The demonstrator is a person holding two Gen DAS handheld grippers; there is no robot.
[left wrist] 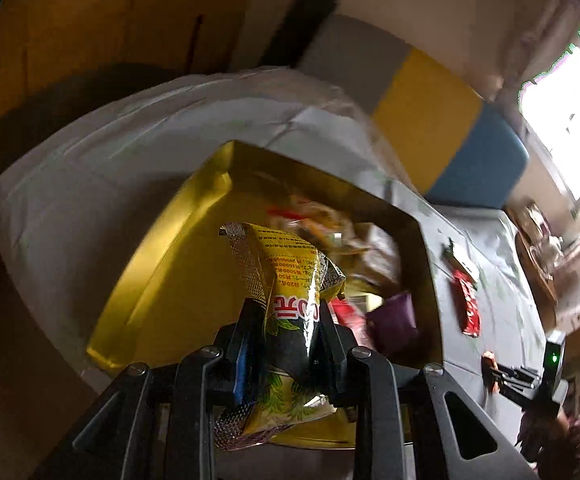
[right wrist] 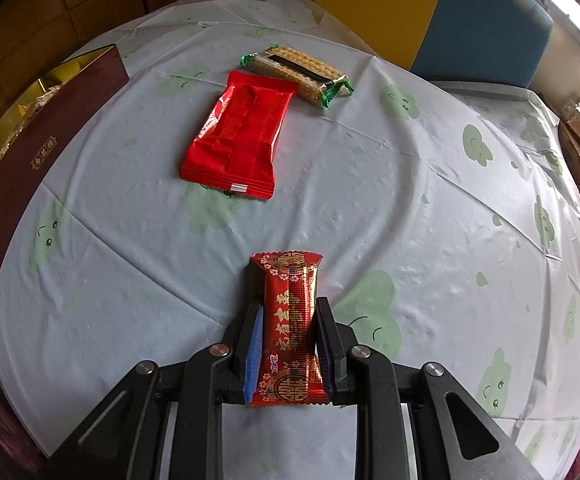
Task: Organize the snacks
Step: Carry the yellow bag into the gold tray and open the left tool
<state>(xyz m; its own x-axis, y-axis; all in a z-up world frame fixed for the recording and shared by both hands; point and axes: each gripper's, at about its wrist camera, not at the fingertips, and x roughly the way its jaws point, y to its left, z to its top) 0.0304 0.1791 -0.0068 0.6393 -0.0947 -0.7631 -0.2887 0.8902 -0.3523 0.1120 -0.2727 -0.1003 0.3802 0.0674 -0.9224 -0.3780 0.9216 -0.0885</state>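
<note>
While our left gripper [left wrist: 290, 320] pinches the yellow snack packet [left wrist: 286, 280] above the gold-lined box [left wrist: 162, 264], it could slip out and miss. Our right gripper [right wrist: 286, 328] pinches a red candy bar [right wrist: 290, 320].

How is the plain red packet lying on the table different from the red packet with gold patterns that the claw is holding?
The plain red packet lies flat and free on the tablecloth; the patterned red packet is clamped between the right gripper fingers. The plain one looks broad and nearly unprinted, while the patterned one looks narrow, with gold characters and flowers. Both are sealed red foil wrappers with crimped ends.
</note>
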